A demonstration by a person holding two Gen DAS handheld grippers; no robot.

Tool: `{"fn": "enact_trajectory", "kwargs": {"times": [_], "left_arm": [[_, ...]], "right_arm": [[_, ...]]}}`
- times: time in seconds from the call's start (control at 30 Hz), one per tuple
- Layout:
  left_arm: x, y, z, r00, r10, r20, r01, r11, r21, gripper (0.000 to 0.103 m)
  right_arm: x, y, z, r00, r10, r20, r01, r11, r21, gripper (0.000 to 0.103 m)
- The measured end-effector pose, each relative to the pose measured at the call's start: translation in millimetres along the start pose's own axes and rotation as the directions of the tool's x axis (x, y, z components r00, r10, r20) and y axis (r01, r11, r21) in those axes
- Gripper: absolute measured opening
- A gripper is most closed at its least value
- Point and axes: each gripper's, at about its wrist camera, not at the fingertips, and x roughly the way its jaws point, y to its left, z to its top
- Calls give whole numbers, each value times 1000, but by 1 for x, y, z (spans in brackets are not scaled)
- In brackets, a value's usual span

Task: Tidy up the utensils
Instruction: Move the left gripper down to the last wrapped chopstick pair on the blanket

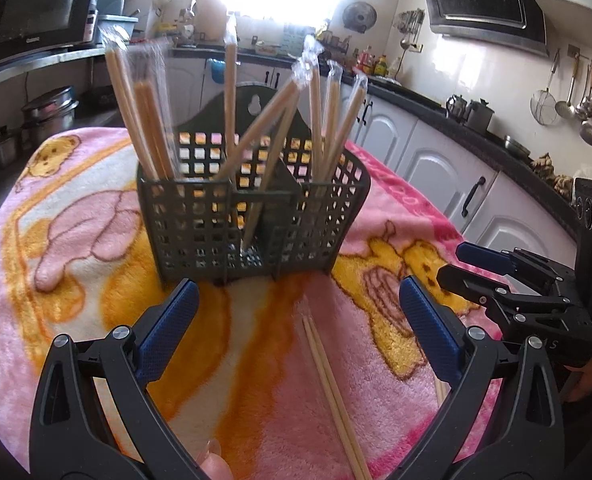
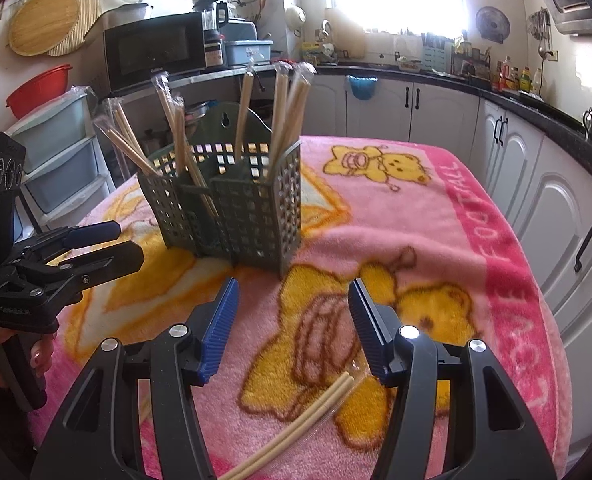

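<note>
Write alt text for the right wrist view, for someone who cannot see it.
A dark slotted utensil basket holding wrapped chopsticks stands on a pink cartoon-bear blanket. In front, the right gripper hangs open above a loose pair of chopsticks on the blanket. The left gripper reaches in from the left edge.

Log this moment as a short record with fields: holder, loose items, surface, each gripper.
holder: dark mesh basket standing on the blanket, wrapped chopsticks upright in it
loose items: one chopstick pair lying before the left gripper; another pair before the right gripper
surface: pink bear-print blanket
left gripper: open, empty
right gripper: open, empty
</note>
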Motion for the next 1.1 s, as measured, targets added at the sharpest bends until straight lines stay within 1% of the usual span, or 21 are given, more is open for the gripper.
{"fn": "enact_trajectory", "kwargs": {"times": [0.43, 0.7, 0.87, 0.9, 0.93, 0.97, 1.03, 1.1], "left_arm": [[35, -7, -13, 995, -31, -96, 31, 1000, 0, 92], [55, -5, -20, 984, -71, -166, 67, 997, -30, 92], [69, -2, -22, 974, -95, -204, 84, 995, -58, 92], [70, -2, -22, 973, -98, -209, 88, 994, -58, 88], [74, -3, -22, 971, -97, -218, 87, 995, -55, 82], [77, -4, -22, 970, -97, -225, 87, 995, -54, 79], [83, -4, -22, 965, -99, -241, 88, 994, -59, 68], [88, -4, -22, 963, -95, -254, 83, 995, -58, 62]], "right_arm": [[11, -24, -21, 998, -21, -65, 25, 998, 62, 55], [27, -39, -35, 988, -9, -156, 27, 993, 117, 55], [40, -48, -43, 976, 10, -219, 28, 985, 169, 54], [44, -50, -44, 972, 19, -233, 24, 983, 184, 54], [47, -52, -45, 970, 27, -243, 22, 981, 194, 54], [49, -53, -45, 967, 35, -251, 18, 979, 204, 52], [54, -55, -46, 965, 33, -259, 24, 977, 214, 49], [55, -57, -44, 966, 27, -258, 31, 975, 222, 44]]}}
